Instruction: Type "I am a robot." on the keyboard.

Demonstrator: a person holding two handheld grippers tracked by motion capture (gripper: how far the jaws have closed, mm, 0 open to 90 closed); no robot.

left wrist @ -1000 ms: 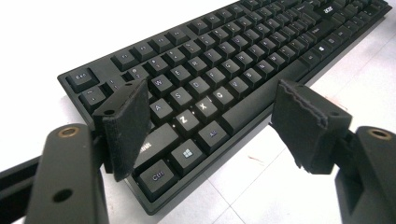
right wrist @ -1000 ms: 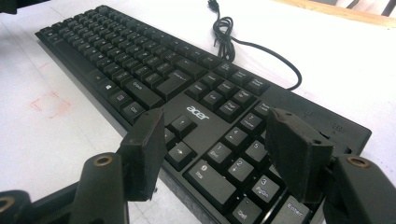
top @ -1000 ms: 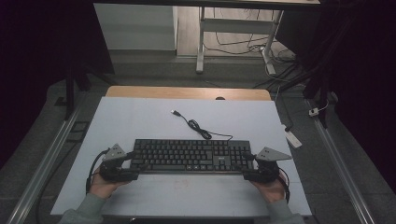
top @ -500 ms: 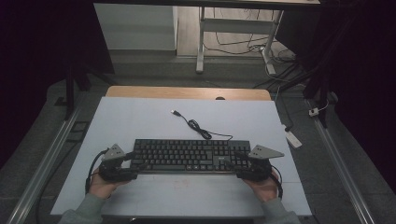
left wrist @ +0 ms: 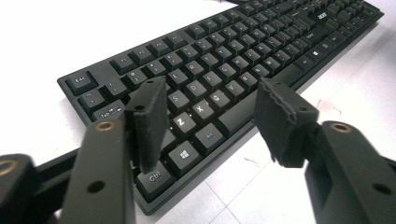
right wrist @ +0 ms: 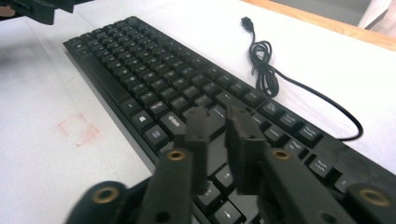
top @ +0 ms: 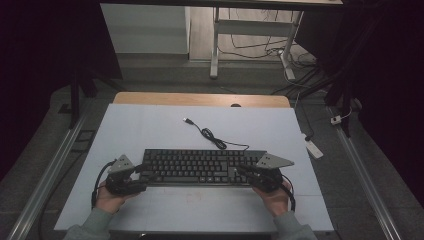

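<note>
Your left gripper (left wrist: 210, 116): jaws half apart, just been closing, straddling keyboard (top: 200, 166) corner below. Your right gripper (right wrist: 219, 135): jaws nearly together, just been closing, nothing gripped, over keyboard's other end.

right gripper (right wrist: 217, 116) over keyboard (right wrist: 140, 88)

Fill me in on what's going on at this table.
A person holds a gripper at each end of a black keyboard lying on the white table. The left gripper straddles the keyboard's front corner near the Ctrl key, jaws apart and just closing, pads not yet pressing. The right gripper sits over the arrow-key end, its jaws just closed to a narrow gap with nothing clamped. The keyboard's cable lies loose behind it, unplugged.
</note>
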